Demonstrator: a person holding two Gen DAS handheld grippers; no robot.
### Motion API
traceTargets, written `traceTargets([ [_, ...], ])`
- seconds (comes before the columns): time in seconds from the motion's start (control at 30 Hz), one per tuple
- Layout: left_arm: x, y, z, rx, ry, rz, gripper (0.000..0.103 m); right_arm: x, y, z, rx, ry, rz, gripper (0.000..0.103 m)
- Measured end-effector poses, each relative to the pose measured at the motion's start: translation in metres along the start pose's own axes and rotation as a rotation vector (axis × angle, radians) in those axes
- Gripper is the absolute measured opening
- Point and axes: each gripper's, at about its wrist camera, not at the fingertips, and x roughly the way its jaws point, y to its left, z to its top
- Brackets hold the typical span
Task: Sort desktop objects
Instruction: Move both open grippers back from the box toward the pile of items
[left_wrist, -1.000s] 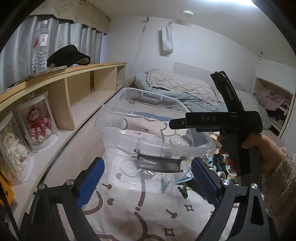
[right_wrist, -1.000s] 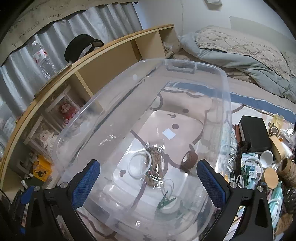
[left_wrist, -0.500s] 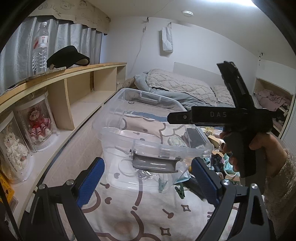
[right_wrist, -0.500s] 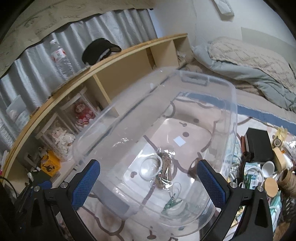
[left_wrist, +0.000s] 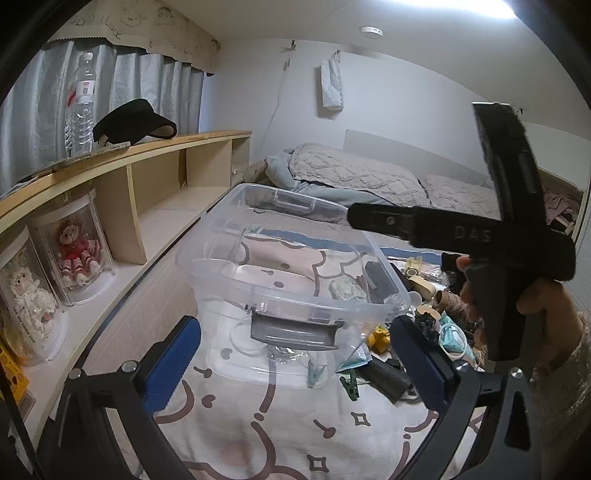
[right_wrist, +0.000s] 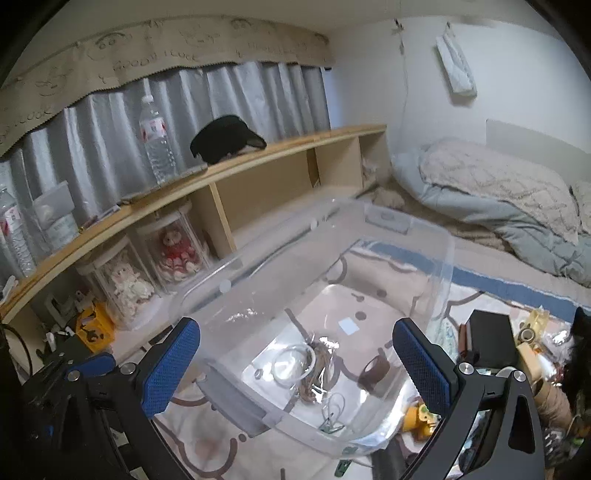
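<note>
A clear plastic bin (left_wrist: 295, 280) with a grey handle stands on a patterned cloth in front of both grippers; it also shows in the right wrist view (right_wrist: 332, 332). It holds a clear ring (right_wrist: 293, 363), a bagged twine bundle (right_wrist: 323, 369), a green clip (right_wrist: 332, 428) and a brown tape roll (right_wrist: 375, 369). My left gripper (left_wrist: 295, 354) is open and empty, short of the bin. My right gripper (right_wrist: 295, 354) is open and empty above the bin's near end. The right tool's body (left_wrist: 495, 236) is held up at the right in the left wrist view.
A heap of small objects (left_wrist: 436, 317) lies right of the bin: tape rolls, clips, a mask, a black box (right_wrist: 489, 343). A wooden shelf (left_wrist: 155, 177) with doll cases, a bottle and a black visor runs along the left. A bed (left_wrist: 369, 177) lies behind.
Both grippers have pulled back and up from the bin, so it looks smaller and lower. The right tool has risen in the left wrist view. Both stay open and empty.
</note>
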Motion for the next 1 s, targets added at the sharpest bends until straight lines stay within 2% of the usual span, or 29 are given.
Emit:
traceTargets([
  [0.23,-0.009,-0.012,0.005,-0.002,-0.029,-0.015,0.103,-0.035,-0.004,-0.008,-0.046,-0.082,-0.059,0.103],
  [0.53,-0.012,-0.036,0.008,0.000,-0.053,-0.046,0.103,-0.078,-0.029,-0.029,-0.034,-0.126,-0.186,0.103],
  [0.7,-0.005,-0.057,0.003,0.002,-0.044,-0.076,0.103,-0.101,-0.046,-0.044,-0.030,-0.139,-0.244,0.103],
  [1.0,0.000,-0.095,-0.008,0.025,-0.076,-0.105,0.103,-0.148,-0.075,-0.076,-0.034,-0.175,-0.349,0.103],
])
